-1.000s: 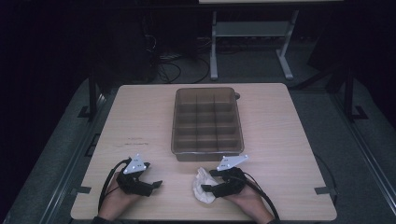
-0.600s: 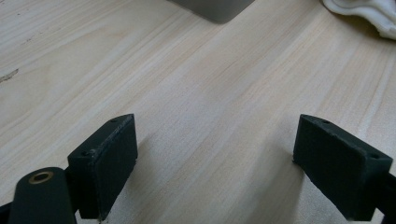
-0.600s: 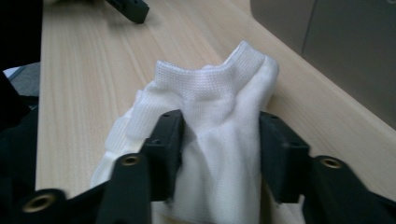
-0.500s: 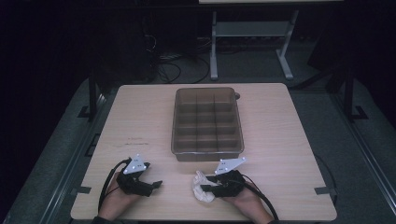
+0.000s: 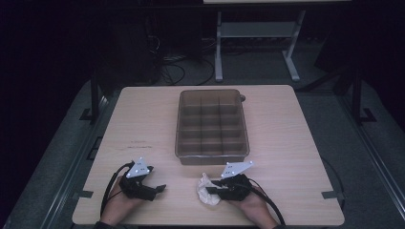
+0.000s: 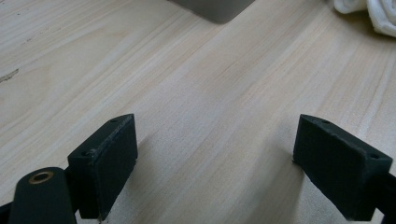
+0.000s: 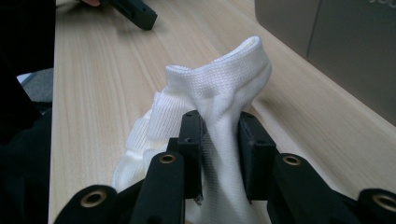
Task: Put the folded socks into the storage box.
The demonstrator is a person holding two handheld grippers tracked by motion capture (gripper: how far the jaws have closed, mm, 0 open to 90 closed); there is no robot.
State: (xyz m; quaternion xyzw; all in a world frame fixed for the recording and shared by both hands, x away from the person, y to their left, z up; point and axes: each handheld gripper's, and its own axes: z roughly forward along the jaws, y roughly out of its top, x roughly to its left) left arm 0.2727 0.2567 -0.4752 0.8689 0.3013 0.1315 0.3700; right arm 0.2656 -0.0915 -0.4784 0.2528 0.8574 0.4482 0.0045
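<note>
A crumpled white sock (image 5: 206, 192) lies on the wooden table (image 5: 286, 143) near its front edge, just below the compartment box. My right gripper (image 5: 213, 189) points left into it. In the right gripper view its jaws have just been closing, and the pads now pinch a raised fold of the sock (image 7: 219, 88), so the right gripper (image 7: 220, 128) is shut on it. My left gripper (image 5: 160, 188) rests low over bare wood at the front left. Its fingers stand wide apart in the left gripper view (image 6: 217, 154) with nothing between them, and the sock (image 6: 373, 14) lies off to its far right.
A translucent brown box (image 5: 212, 124) with several empty compartments stands in the middle of the table, its near corner (image 6: 219, 7) just ahead of the left gripper. The other gripper (image 7: 135, 14) sits farther off. Dark floor, cables and a stand lie beyond the table.
The right gripper's jaws have closed on the sock, bunching it up. Both hands have stayed where they were.
</note>
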